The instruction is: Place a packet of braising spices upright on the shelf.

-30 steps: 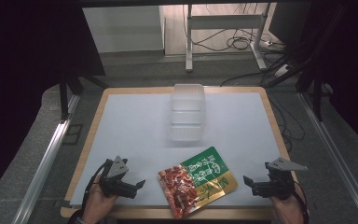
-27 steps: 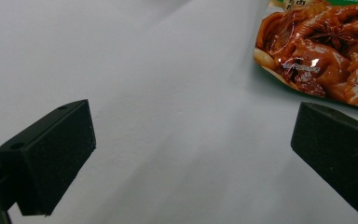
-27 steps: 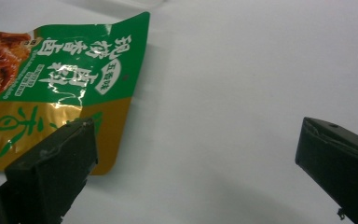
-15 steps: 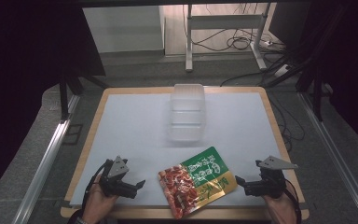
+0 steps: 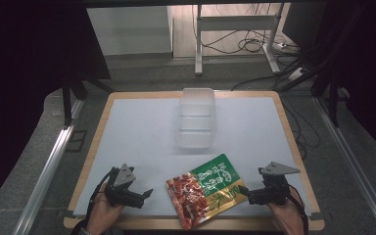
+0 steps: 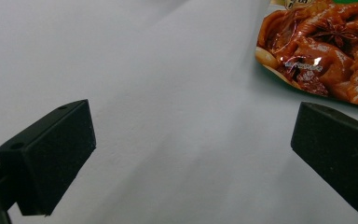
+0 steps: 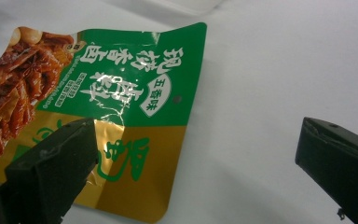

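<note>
A flat food pouch, green and gold with a red picture of braised meat, lies near the table's front edge. Its red end is in the left gripper view at the upper right; its green and gold end fills the left half of the right gripper view. My left gripper is open just left of the pouch, nothing between its jaws. My right gripper is open at the pouch's right edge, its left jaw over the gold corner. A clear plastic container stands at the back middle of the table.
The white table top has a wooden rim. Beyond the table are a metal stand, cables on the floor and dark frame posts at both sides.
My right gripper has moved left toward the pouch's right edge. The left gripper and the pouch have stayed put.
</note>
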{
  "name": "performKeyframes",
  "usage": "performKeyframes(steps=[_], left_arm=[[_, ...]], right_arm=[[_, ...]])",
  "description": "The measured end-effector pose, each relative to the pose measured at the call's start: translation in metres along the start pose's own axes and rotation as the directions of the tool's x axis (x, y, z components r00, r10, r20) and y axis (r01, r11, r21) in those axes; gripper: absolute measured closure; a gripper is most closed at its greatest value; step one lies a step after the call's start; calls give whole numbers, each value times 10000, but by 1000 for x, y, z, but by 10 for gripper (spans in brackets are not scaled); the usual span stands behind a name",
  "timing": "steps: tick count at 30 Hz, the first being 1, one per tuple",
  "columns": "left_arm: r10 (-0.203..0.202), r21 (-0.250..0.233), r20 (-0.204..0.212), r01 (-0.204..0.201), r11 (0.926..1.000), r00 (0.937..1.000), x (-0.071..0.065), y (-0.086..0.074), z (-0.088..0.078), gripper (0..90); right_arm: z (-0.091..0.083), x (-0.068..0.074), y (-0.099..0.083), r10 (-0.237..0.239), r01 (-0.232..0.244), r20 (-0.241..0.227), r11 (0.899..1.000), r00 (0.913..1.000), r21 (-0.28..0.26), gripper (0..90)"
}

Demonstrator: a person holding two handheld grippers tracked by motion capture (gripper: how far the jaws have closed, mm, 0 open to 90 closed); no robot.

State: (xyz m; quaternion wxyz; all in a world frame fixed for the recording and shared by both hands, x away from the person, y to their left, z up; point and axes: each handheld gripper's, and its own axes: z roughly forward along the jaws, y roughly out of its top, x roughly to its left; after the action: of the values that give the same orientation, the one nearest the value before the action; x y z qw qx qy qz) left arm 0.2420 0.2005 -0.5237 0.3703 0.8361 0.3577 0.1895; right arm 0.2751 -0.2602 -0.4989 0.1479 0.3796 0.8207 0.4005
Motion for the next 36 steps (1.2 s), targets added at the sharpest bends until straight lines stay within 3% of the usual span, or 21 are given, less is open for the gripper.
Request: performKeyframes(steps=[19,28,31,36], left_arm=[[88,53,14,-88,9999,10000,-1,0,1,0],[156,89,19,-156,9998,9999,-1,1,2,0],[179,119,29,-179,9998,9998,-2,1,2,0],[186,164,53,-187,9997,9998,-2,1,3,0]], right_arm=[[31,17,9,-374,404,-393,9961,9985,784,0],[45,24,12,-240,330,-734,9917,9970,1240,7],[49,26,12,-169,291,-816,9882,9965,1506,61],[49,25,16,29,110,-996,9902,9950,1390,184]])
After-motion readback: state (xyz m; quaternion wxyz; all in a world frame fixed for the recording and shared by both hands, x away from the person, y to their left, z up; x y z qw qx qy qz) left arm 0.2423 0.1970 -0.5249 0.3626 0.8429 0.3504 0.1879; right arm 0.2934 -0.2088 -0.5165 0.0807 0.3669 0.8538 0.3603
